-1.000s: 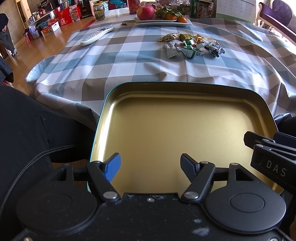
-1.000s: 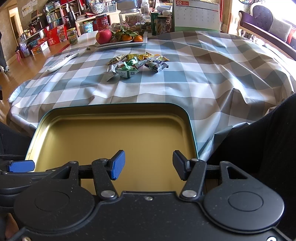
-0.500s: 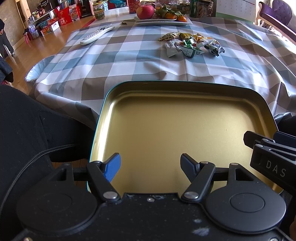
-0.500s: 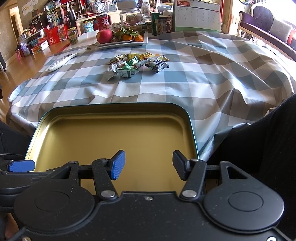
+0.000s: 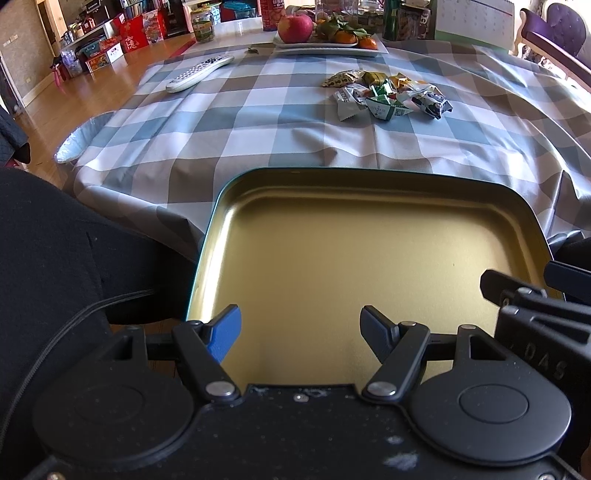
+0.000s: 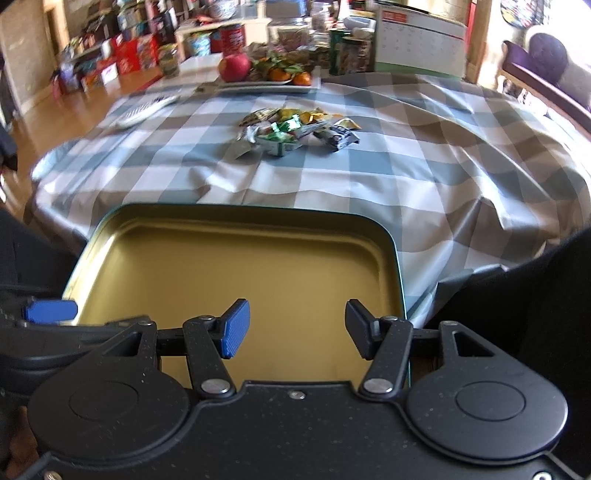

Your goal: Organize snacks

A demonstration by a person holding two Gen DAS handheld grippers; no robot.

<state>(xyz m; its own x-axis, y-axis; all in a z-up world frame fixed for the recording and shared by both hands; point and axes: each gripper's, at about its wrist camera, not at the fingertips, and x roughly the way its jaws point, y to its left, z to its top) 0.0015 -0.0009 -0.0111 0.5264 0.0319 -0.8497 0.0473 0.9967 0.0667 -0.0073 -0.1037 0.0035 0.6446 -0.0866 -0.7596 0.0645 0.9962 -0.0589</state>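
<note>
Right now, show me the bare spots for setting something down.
Free: the whole tin floor, and the cloth between the tin and the snack pile. Also between the remote and the snacks. Crowded: the far edge around the fruit plate.

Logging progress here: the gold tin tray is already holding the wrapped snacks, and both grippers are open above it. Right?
Not quite. The gold tin tray holds nothing; the left wrist view shows the wrapped snacks piled on the checked tablecloth beyond it. Both the left gripper and right gripper are open above it.

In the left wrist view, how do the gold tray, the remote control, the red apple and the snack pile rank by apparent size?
1. gold tray, largest, though nearest the camera.
2. snack pile.
3. remote control.
4. red apple, smallest, but farthest away, so uncertain.
</note>
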